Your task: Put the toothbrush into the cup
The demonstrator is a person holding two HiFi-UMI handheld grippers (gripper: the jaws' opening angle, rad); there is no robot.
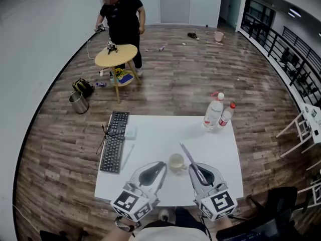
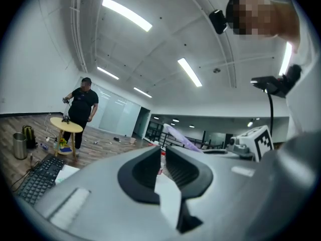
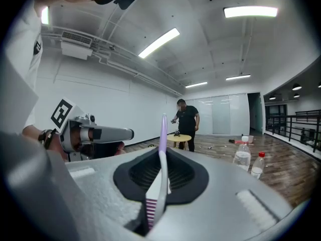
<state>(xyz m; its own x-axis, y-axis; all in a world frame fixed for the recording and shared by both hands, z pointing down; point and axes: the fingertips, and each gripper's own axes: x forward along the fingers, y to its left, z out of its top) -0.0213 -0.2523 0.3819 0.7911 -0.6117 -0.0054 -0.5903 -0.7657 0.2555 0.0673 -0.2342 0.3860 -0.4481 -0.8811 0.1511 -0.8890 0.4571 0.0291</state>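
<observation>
We are carrying: the right gripper (image 3: 161, 159) has its jaws clenched on the toothbrush (image 3: 162, 134), the left gripper's (image 2: 163, 152) jaws are slightly apart and empty, and the cup (image 1: 176, 162) stands on the counter (image 1: 155, 134) between both jaws, so next we should tip the handle down into it.

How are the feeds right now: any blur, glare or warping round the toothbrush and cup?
Head view: fisheye bend, evenly lit; the cup is pale on the white table, low contrast. Right gripper view: toothbrush sharp, ceiling lamp blown out, corners dark. Left gripper view: the left gripper soft up close, ceiling lamps glaring.
</observation>
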